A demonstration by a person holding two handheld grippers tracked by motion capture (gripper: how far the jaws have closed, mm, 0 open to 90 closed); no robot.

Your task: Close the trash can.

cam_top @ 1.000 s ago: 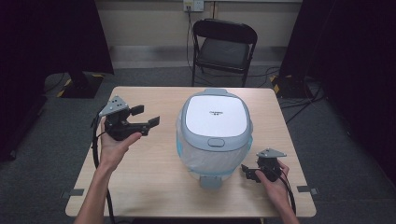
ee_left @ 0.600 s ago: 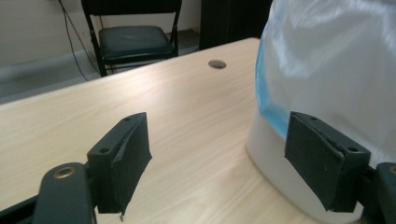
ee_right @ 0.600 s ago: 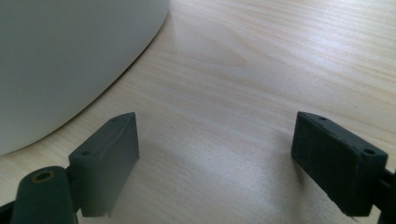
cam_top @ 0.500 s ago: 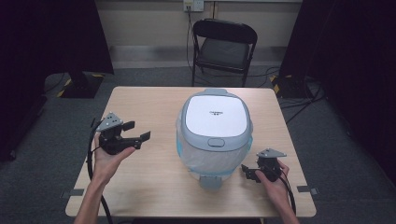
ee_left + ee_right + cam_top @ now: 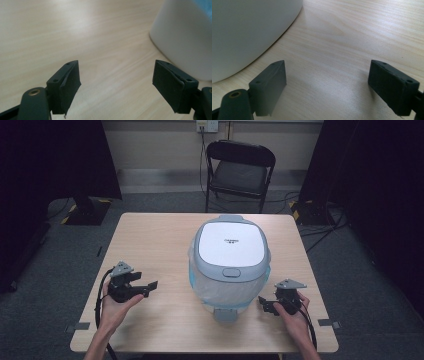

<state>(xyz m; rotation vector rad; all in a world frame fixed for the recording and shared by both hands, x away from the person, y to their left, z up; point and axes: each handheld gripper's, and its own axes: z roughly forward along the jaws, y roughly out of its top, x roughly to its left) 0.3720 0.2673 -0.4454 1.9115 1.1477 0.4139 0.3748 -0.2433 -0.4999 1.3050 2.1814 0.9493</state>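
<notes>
Both grippers — left gripper (image 5: 150,286), right gripper (image 5: 264,304) — rest with jaws released beside the rice cooker (image 5: 230,260); approach its lid latch (image 5: 230,272) slowly and squarely.

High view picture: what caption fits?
Two open black grippers, left and right, flank a white rice cooker.

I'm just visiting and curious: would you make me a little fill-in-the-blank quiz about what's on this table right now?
1. The white and pale-blue rice cooker has its lid ____.
2. The light wooden table has a black folding ____ standing behind it.
3. The left tool has its jaws ____, with nothing between them.
4. The right tool points toward the ____.

Missing words: closed; chair; open; cooker
</notes>
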